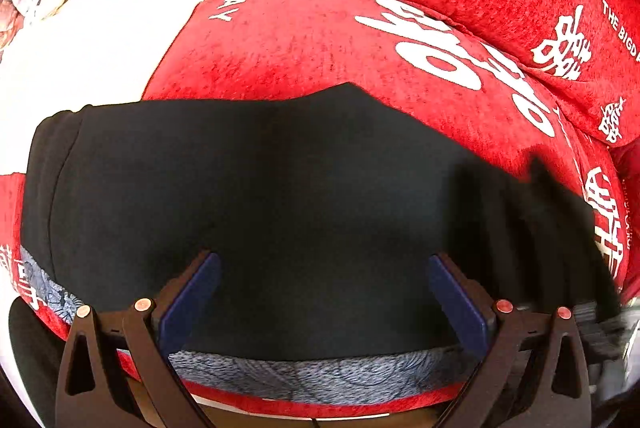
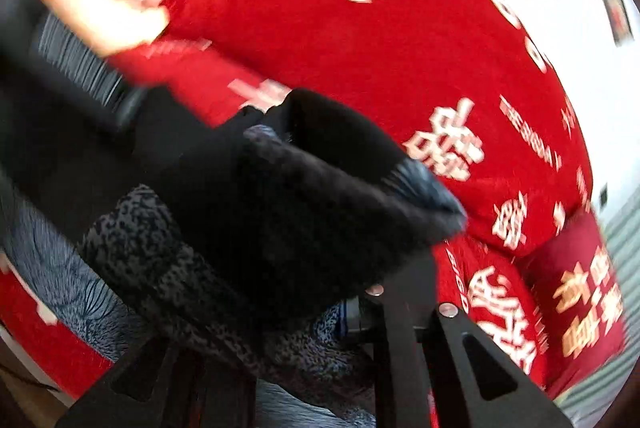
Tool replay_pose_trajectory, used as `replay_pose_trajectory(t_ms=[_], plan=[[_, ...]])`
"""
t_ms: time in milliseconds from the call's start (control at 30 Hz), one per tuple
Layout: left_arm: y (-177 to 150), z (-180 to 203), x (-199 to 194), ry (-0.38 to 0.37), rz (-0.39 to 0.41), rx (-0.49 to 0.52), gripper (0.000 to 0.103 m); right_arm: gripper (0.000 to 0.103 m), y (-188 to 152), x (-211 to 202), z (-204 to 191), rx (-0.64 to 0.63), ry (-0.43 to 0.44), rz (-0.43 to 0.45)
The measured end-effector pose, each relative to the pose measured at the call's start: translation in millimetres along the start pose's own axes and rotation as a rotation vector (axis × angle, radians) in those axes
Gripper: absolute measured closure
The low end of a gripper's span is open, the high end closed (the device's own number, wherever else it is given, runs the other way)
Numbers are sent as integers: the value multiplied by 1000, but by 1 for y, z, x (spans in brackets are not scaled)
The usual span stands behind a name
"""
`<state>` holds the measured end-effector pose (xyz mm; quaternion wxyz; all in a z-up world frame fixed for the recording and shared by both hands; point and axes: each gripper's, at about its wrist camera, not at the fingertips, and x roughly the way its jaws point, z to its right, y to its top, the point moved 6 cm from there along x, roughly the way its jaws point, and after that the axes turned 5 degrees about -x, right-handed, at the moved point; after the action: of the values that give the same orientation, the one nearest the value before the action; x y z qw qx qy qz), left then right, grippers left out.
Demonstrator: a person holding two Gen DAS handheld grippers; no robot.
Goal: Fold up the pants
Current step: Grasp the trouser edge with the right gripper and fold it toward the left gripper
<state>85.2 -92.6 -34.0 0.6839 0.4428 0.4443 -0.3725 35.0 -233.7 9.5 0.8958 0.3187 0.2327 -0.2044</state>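
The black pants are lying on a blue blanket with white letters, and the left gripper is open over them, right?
Not quite. The blanket is red with white letters, not blue; the left wrist view shows it. The rest is right: the black pants lie on it, and the left gripper is open above them.

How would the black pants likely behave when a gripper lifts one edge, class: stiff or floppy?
Probably floppy: the black pants lie flat, following the red cover, and bunch in loose folds at the right gripper. Likely light. The cover's nap may drag them.
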Motion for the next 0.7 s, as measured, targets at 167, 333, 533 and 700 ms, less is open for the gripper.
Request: replay_pose_trajectory(t_ms=[167, 333, 533, 700], plan=[[-3, -1, 4, -16, -13, -4, 0, 70, -5, 8, -25, -65, -29, -69], [2, -1, -3, -46, 13, -9, 0, 19, 7, -34, -26, -75, 42, 37], [4, 2, -9, -62, 25, -19, 0, 19, -12, -75, 15, 127, 297, 88], [-10, 38, -15, -78, 21, 71, 0, 17, -62, -45, 97, 547, 454, 27]])
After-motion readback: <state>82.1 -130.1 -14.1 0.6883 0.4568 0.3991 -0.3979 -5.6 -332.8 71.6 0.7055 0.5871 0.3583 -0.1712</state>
